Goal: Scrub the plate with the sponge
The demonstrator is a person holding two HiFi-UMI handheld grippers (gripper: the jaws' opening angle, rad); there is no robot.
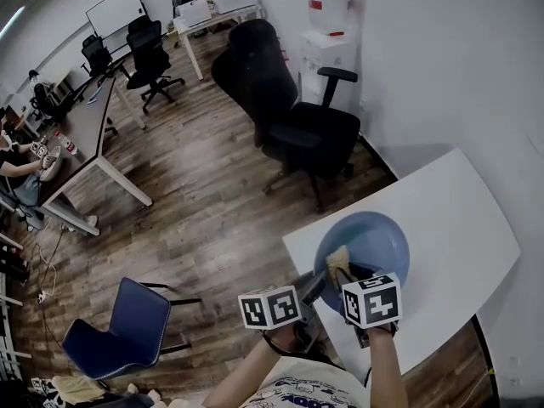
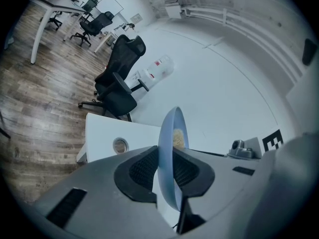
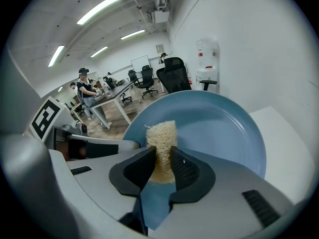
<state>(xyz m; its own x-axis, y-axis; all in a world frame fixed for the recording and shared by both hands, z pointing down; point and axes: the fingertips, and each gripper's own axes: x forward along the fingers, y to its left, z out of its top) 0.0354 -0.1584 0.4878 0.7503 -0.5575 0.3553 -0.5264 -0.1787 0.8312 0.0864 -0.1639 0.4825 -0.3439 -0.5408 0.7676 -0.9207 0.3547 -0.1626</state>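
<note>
A: Office chairs behind, white surface in front. Where's the plate?

B: Blue plate is tilted over the surface, its near rim pinched edge-on in the left tongs. The right tongs clamp the sponge. Its long axis points toward the plate's middle, with the tip seemingly against the hollow face. Strokes across that face come next, I'd say.

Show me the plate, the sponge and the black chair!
plate (image 3: 217, 128), right gripper view, its blue inside.
sponge (image 3: 161, 141), right gripper view, its upper half.
black chair (image 1: 319, 138), head view, its seat.
</note>
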